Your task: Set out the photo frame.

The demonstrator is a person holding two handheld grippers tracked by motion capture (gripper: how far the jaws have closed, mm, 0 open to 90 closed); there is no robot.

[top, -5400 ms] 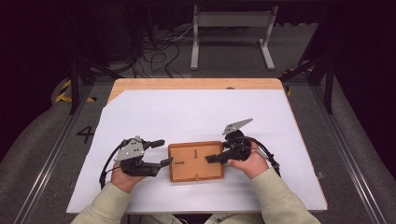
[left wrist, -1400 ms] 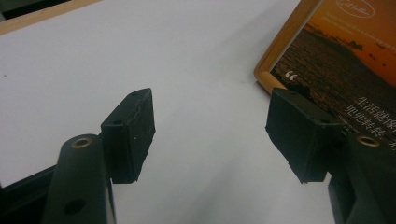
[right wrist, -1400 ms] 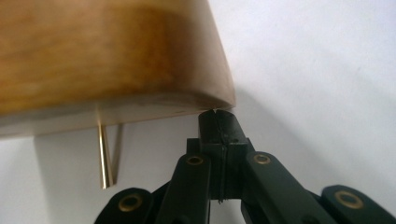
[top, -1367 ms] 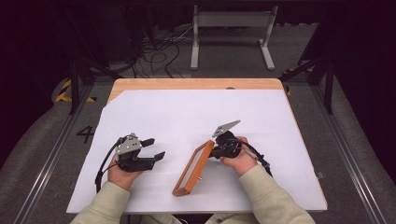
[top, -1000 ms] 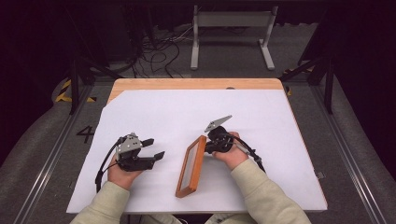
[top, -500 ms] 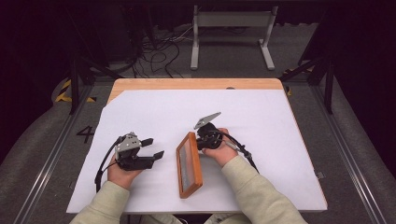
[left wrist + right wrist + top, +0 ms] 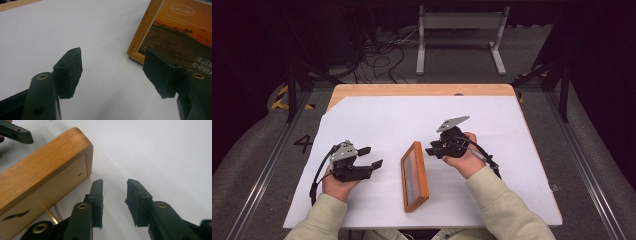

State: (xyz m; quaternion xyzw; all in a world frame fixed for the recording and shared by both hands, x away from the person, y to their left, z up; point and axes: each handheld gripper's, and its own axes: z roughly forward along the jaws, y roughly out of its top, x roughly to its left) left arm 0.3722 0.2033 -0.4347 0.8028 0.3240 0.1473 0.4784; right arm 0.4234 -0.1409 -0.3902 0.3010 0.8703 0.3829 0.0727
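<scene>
The right gripper (image 7: 434,149) has just been let go of the picture frame (image 7: 414,176): its jaws are now seen parted with nothing between them, hanging just beside the frame's far end. In the right gripper view the gripper (image 7: 113,200) is shown with its black pads spread over bare white paper, and the frame's wooden corner and pale backing (image 7: 42,180) lie close at the left, apart from the pads. A second and more ago the frame was gripped at that end and was being swung round; now it is stood up on the table (image 7: 412,90), propped at a tilt with its long side running away from the person. The standing-up step is judged done or nearly so.

The right hand (image 7: 464,155) is held low, wrist bent inward toward the frame. The left gripper (image 7: 367,157) is kept where it was, well left of the frame, jaws wide apart and empty. From the left gripper view (image 7: 112,72), the sunset print in the frame (image 7: 180,37) is faced.
</scene>
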